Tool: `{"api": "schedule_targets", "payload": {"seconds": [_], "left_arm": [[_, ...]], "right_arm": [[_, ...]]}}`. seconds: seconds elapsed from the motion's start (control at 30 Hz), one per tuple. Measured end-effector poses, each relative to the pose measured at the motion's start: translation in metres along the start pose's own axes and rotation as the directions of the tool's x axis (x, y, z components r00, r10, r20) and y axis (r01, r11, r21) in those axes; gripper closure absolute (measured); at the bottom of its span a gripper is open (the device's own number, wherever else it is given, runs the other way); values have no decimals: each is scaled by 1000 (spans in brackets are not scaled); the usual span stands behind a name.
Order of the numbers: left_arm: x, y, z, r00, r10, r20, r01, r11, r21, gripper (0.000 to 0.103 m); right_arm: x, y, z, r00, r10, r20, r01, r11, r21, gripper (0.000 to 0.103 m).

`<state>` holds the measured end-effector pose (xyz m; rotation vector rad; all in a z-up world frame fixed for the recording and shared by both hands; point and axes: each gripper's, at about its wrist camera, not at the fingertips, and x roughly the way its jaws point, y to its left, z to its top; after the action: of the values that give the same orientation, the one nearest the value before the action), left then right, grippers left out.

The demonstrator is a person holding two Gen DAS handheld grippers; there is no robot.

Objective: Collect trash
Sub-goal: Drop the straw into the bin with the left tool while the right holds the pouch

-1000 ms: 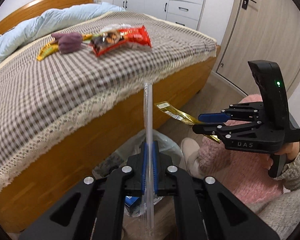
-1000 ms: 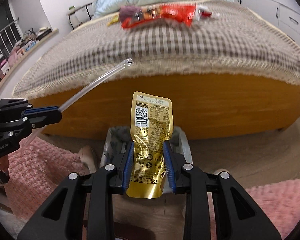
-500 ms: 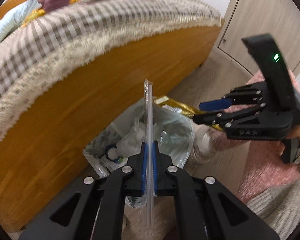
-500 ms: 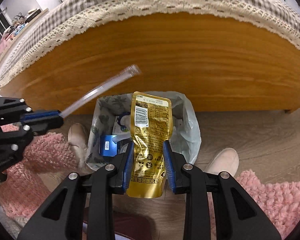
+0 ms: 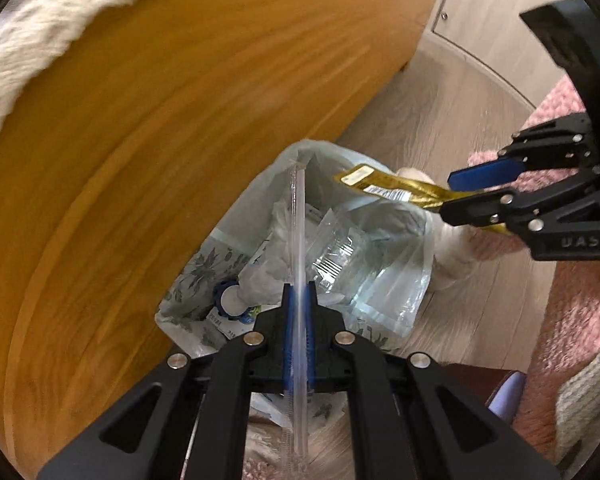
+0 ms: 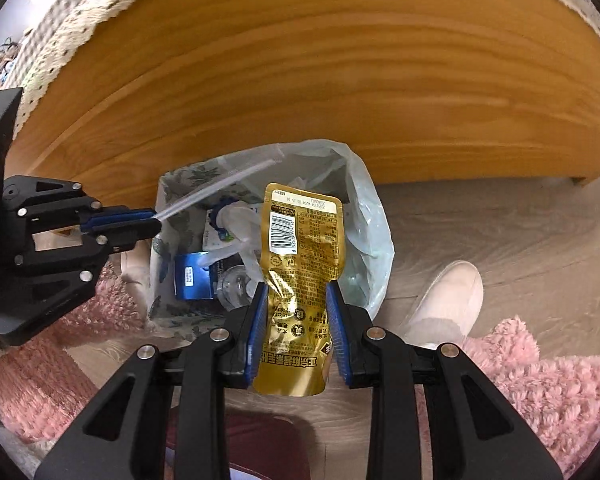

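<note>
1. My left gripper (image 5: 299, 300) is clamped fully shut on a clear straw wrapper (image 5: 298, 240), which sticks out over the trash bin (image 6: 360, 216). It is long and light, so when I let go it could tip against the liner rim at 12 o'clock in the left wrist view and slide out onto the floor (image 6: 500, 220).

2. My right gripper (image 6: 296, 312) is partly closed, its pads pinching the gold pouch (image 6: 300, 248) by its lower half. The pouch's top hangs over the bin mouth, but its bottom sits near the bin's front edge at 6 o'clock in the right wrist view. Released here, I judge it might catch the rim and fold outward.

3. The two grippers are near each other over one small opening; in the left wrist view the right one comes in from 3 o'clock. If I push both lower together, the fingers could knock and jar a piece loose.

4. The bin is already crowded: a blue box (image 6: 192, 276) and crumpled plastic sit high inside. New pieces may rest on top rather than sink in.

5. The liner's loose flap at 1 o'clock in the right wrist view could snag a finger and drag the bin.

6. A white shoe (image 6: 448, 300) stands just beside the bin at 4 o'clock, so a bump there could shift it.
</note>
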<state>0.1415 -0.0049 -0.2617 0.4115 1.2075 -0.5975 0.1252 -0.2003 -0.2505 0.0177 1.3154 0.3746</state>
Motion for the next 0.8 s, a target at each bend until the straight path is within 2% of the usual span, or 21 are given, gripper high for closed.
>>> {"api": "schedule_targets", "payload": {"seconds": [0.1, 0.27, 0.33, 0.37, 0.47, 0.6, 0.8], "left_arm": [[15, -6, 5, 998, 35, -43, -32, 997, 69, 100], [21, -17, 17, 997, 71, -34, -65, 988, 139, 100], [22, -19, 21, 997, 79, -27, -74, 986, 149, 100], [21, -19, 23, 997, 69, -25, -65, 987, 145, 97], [19, -20, 26, 999, 51, -14, -49, 990, 130, 97], [12, -14, 23, 1000, 11, 2, -11, 998, 66, 84], [4, 0, 12, 1000, -2, 20, 2, 1000, -18, 62]], "right_arm": [[-1, -4, 1, 1000, 5, -6, -5, 1000, 8, 74], [0, -7, 4, 1000, 6, -16, -6, 1000, 10, 74], [1, -9, 4, 1000, 5, -20, -4, 1000, 11, 74], [3, -10, 4, 1000, 6, -21, -5, 1000, 14, 74], [5, -12, 4, 1000, 8, -22, -7, 1000, 23, 74], [6, -10, 4, 1000, 7, -27, -7, 1000, 23, 74], [10, -8, 4, 999, 3, -37, -2, 1000, 17, 74]]}}
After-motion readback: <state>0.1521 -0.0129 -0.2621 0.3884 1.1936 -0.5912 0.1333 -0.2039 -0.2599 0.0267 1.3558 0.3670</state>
